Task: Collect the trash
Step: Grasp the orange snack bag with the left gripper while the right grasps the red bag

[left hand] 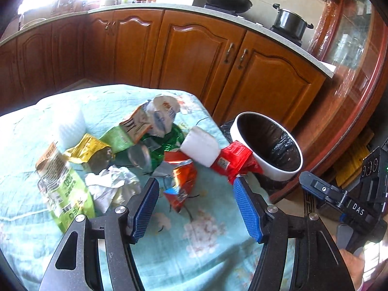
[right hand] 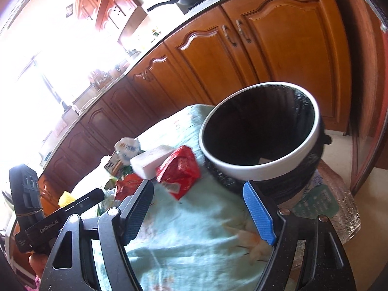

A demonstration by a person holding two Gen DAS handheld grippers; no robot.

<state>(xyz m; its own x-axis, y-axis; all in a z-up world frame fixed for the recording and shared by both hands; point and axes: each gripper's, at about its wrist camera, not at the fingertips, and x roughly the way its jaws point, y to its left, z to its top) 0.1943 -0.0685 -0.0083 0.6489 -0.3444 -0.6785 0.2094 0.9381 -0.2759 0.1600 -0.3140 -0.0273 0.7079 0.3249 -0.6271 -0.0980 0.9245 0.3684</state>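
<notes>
On the table with the pale blue flowered cloth (left hand: 194,254) lies a heap of trash, and the white-rimmed bin (left hand: 268,143) with a black liner stands just beyond the table edge, at about 2 o'clock from the left gripper (left hand: 196,208). This gripper is open, with nothing between its blue pads. The right gripper (right hand: 198,214) is also open and empty; the bin is at its 1 o'clock.

The nearest pieces to the left gripper are the orange wrapper (left hand: 183,186) at 12 o'clock, the red packet (left hand: 232,161) at 1 o'clock and the crumpled white paper (left hand: 109,186) at 10 o'clock. A white foam block (left hand: 200,145) rests against the red packet.

All these things look very light and soft. The foil wrappers are probably slippery and will crush, so it seems best to pinch a raised fold or edge. The foam block is stiffer and likely wants a grip across its short sides.
</notes>
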